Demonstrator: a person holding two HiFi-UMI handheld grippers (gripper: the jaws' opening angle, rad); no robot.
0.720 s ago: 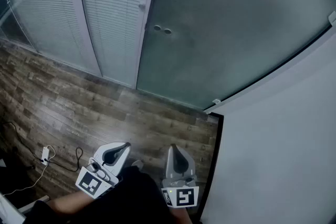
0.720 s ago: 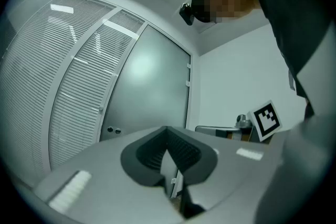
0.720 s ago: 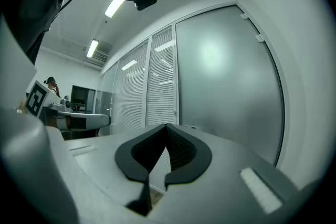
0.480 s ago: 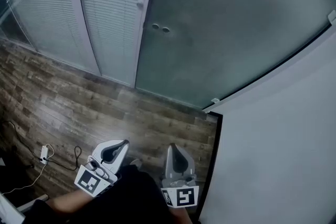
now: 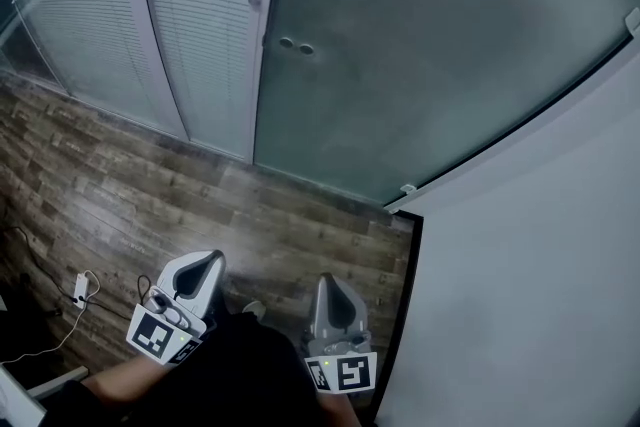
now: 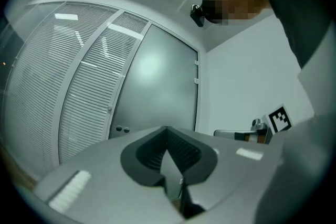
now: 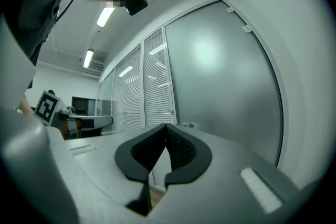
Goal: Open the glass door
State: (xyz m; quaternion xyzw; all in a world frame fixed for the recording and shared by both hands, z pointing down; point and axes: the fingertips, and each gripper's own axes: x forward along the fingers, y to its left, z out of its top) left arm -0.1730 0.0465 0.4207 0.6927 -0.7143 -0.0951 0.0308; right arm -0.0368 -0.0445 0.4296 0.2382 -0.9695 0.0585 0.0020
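The frosted glass door stands shut ahead of me, with two small round fittings near its left edge. My left gripper and right gripper are held low and level over the wooden floor, well short of the door. Both are shut, with nothing between the jaws. In the left gripper view the left gripper points at the door and its fittings. In the right gripper view the right gripper faces the door too.
Glass panels with white blinds adjoin the door on the left. A white wall runs along the right, close to my right gripper. A cable and small adapter lie on the wood floor at the left.
My left gripper has drifted a little to the left in the head view. The right gripper has kept its place, and both stay shut.
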